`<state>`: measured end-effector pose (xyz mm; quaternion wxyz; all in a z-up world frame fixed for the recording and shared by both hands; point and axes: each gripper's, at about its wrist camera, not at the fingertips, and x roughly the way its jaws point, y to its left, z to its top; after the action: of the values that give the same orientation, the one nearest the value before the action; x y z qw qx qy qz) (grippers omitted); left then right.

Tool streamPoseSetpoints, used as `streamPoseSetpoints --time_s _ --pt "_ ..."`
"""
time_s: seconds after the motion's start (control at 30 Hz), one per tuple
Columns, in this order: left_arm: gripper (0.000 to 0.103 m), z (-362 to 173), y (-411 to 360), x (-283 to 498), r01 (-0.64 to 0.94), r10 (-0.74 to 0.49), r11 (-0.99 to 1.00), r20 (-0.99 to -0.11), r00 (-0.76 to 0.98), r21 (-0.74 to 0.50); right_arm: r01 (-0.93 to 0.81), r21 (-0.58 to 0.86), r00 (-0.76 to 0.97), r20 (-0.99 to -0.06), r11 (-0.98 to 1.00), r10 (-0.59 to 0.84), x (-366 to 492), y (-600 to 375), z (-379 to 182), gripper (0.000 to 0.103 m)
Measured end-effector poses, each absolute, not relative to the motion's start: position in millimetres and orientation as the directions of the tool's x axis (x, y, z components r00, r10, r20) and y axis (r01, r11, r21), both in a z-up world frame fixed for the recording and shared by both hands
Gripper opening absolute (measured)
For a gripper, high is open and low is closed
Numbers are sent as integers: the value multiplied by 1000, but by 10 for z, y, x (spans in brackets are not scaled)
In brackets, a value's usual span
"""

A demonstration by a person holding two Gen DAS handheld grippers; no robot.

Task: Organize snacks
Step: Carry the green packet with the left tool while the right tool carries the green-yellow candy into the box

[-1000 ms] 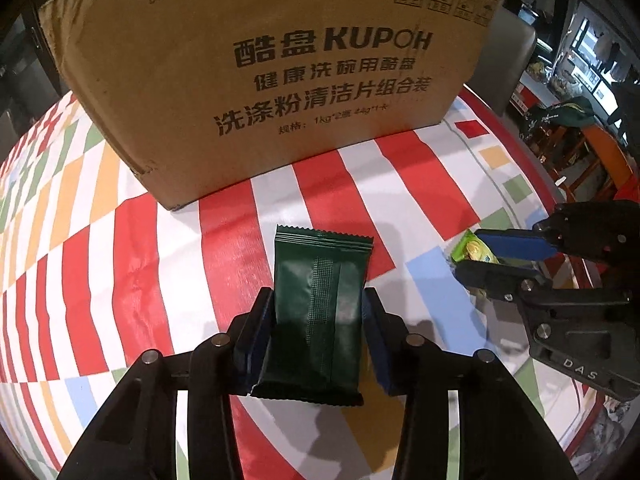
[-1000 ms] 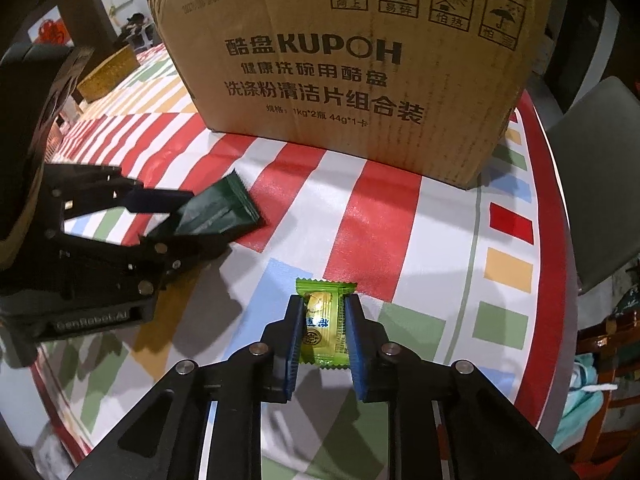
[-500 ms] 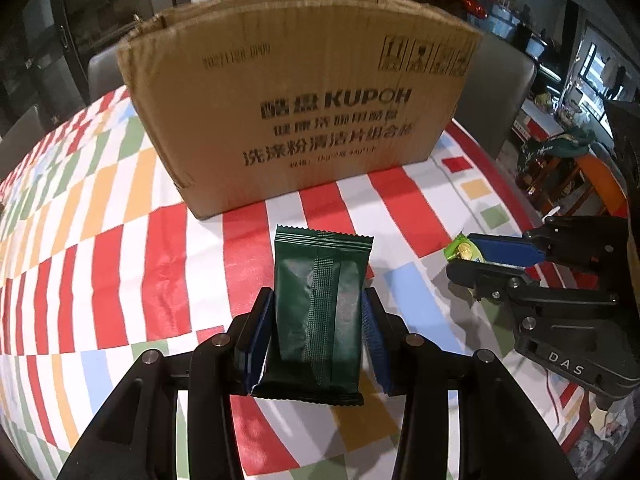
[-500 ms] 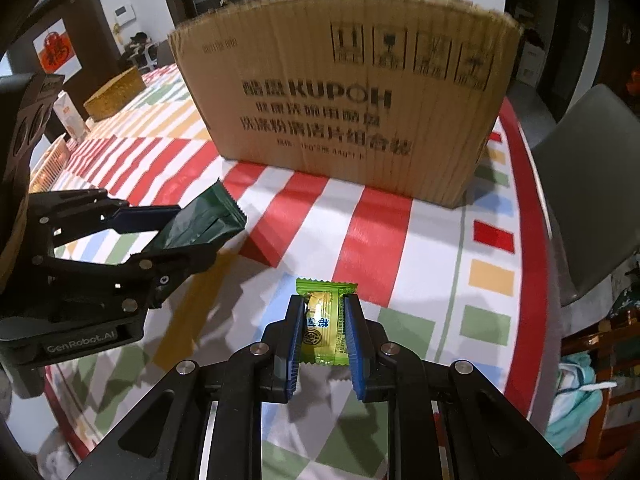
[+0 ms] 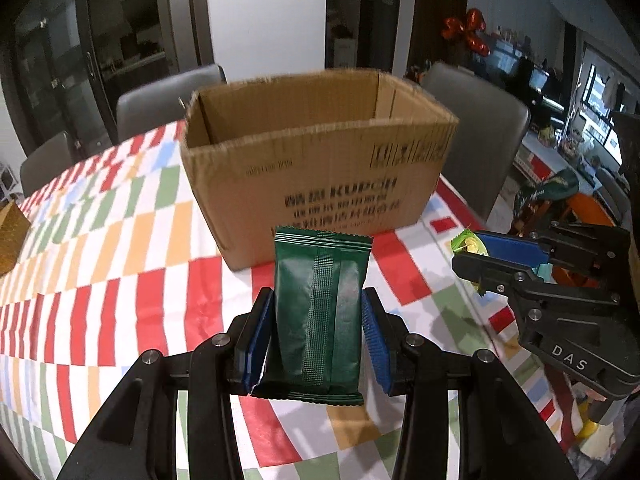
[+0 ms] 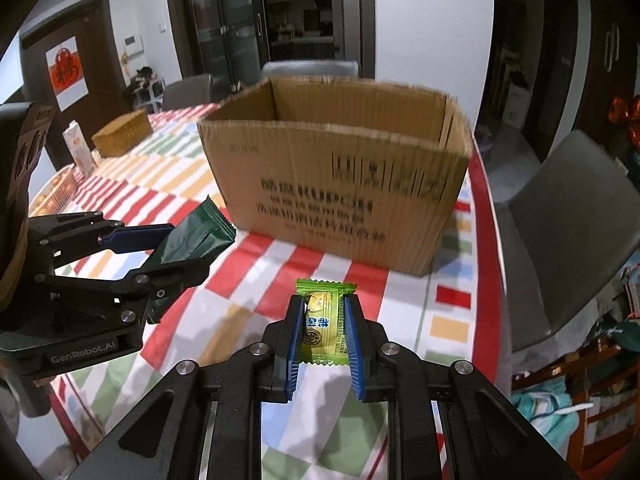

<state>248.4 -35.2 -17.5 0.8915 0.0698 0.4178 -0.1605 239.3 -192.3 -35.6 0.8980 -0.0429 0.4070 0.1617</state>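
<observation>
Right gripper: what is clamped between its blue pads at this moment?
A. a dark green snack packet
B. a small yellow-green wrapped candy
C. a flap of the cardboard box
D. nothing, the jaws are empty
B. In the right wrist view the right gripper is closed on the small yellow-green wrapped candy; the dark green snack packet sits in the left gripper, and the cardboard box stands untouched behind.

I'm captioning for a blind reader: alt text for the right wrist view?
The right gripper pinches a yellow-green candy above a striped tablecloth, facing an open cardboard box. At left, the left gripper holds a dark green packet.
</observation>
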Motion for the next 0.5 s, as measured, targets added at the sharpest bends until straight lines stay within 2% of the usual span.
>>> streamPoseSetpoints --time_s 0.5 --pt "43 398 -314 2491 326 -241 945 -675 697 -1 -307 38 731 -630 951 261 2389 -1957 256 21"
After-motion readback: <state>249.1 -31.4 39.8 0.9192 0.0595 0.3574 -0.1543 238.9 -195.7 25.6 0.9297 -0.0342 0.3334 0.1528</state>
